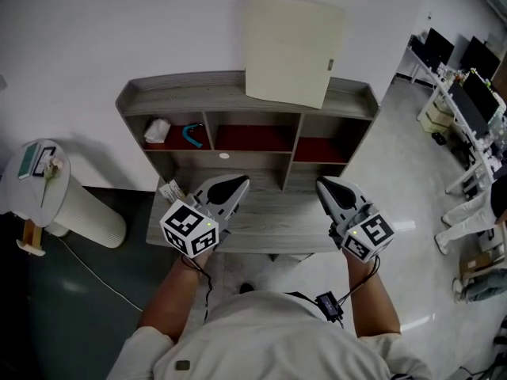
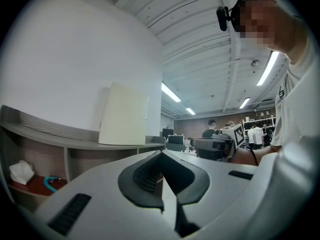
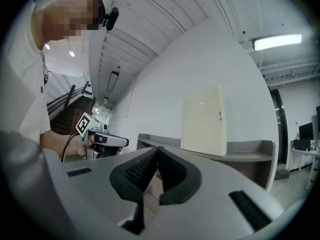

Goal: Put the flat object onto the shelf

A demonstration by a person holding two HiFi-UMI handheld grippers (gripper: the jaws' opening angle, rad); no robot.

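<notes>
- Flat object (image 1: 291,50) stands on top of the shelf (image 1: 198,95), tilted back against the wall; we judge the placing done.
- Left gripper (image 1: 240,182) and right gripper (image 1: 322,182) hang in front of the shelf, jaws pressed together, holding nothing.
- Shelf's right-hand compartment is too shadowed for us to read.

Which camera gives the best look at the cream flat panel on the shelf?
The head view: the cream panel shows whole and large, standing on the shelf top against the wall. Both gripper views also show it whole, but smaller and from low down.
</notes>
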